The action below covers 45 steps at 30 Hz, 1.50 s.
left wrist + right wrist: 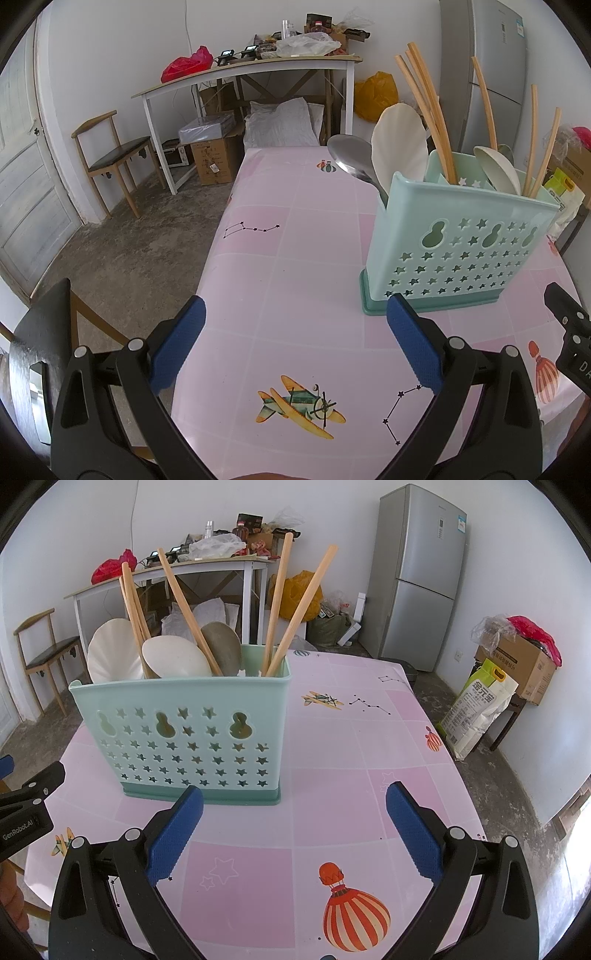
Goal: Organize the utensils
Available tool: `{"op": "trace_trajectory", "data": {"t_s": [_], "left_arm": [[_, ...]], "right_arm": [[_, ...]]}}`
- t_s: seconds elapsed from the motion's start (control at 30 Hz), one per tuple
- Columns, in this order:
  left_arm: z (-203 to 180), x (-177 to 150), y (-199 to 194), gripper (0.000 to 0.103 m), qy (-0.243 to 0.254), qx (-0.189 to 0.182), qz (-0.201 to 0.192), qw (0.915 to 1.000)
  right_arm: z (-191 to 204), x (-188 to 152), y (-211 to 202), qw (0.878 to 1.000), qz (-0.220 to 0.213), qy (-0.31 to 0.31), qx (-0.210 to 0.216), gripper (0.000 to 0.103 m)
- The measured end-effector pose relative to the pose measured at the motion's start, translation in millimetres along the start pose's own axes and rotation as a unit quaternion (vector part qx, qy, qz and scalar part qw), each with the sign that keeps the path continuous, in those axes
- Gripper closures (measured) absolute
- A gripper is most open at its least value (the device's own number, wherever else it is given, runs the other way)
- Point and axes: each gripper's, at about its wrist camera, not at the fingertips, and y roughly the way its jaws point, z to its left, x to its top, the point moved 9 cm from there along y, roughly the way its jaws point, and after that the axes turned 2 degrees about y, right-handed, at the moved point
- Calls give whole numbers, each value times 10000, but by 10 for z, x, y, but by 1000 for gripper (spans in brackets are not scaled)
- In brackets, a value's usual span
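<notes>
A mint-green utensil holder [458,251] with star-shaped holes stands on the pink table [295,258]; it also shows in the right wrist view [184,738]. In it stand wooden chopsticks [428,107], white spoons [400,147] and a metal spoon [351,157]; the chopsticks [299,605] and white spoons [173,657] show in the right wrist view too. My left gripper [295,332] is open and empty, in front and left of the holder. My right gripper [295,819] is open and empty, in front and right of it.
The pink patterned tablecloth [332,757] has its left edge beside a chair [110,158] and concrete floor. A white side table [240,74] with clutter stands behind. A fridge [421,576], a rice bag [476,705] and a cardboard box [517,664] are at the right.
</notes>
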Motion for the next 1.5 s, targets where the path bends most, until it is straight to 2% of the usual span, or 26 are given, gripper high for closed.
{"op": "trace_trajectory", "data": {"t_s": [1.5], "left_arm": [[-7, -6, 0, 8, -7, -1, 1, 10000]], "right_arm": [[35, 42, -24, 10000, 0, -15, 12, 7]]}}
